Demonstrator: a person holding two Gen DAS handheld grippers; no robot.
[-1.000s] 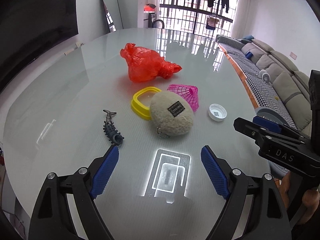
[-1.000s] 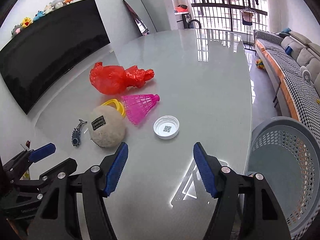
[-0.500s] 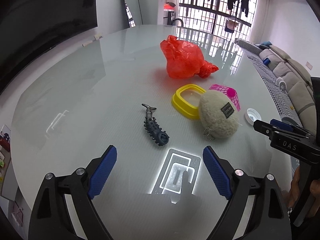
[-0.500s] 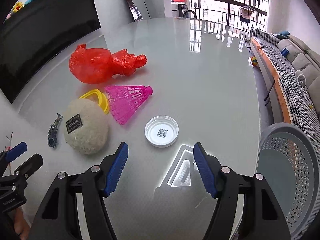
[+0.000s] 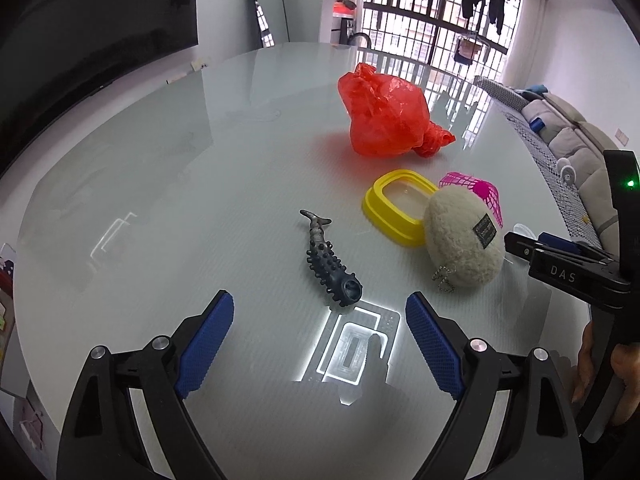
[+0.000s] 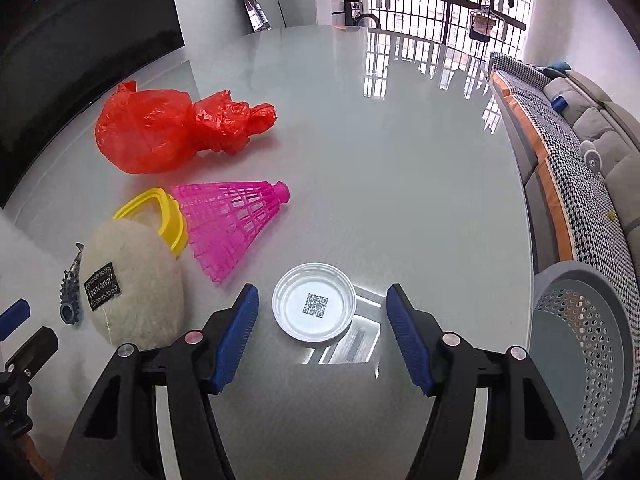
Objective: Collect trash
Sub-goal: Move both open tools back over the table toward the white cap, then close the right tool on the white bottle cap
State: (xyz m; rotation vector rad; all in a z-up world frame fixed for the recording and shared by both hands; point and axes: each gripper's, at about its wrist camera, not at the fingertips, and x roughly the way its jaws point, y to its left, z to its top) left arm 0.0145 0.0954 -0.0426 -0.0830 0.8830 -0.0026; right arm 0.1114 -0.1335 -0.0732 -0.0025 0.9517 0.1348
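On the glass table (image 6: 400,160) lie a crumpled red plastic bag (image 6: 160,132), a pink shuttlecock (image 6: 232,216), a yellow ring-shaped lid (image 6: 168,216), a fuzzy beige ball (image 6: 132,284) and a dark spiky fish toy (image 5: 330,266). A white plastic lid (image 6: 314,306) with a QR code lies between the blue pads of my right gripper (image 6: 320,312), whose jaws are closing without touching it. My left gripper (image 5: 320,320) stands open just short of the fish toy's near end, nothing between its pads.
A grey perforated basket (image 6: 588,360) stands off the table's right edge. Beyond it runs a sofa (image 6: 600,128) with a checked cover. A dark television (image 6: 80,40) hangs on the left wall. My right gripper's body (image 5: 572,276) and a hand (image 5: 600,372) show at the left wrist view's right edge.
Both grippers moved forward and lower over the table. The fish toy came toward the left jaws' middle. The white lid came between the right pads, which have narrowed.
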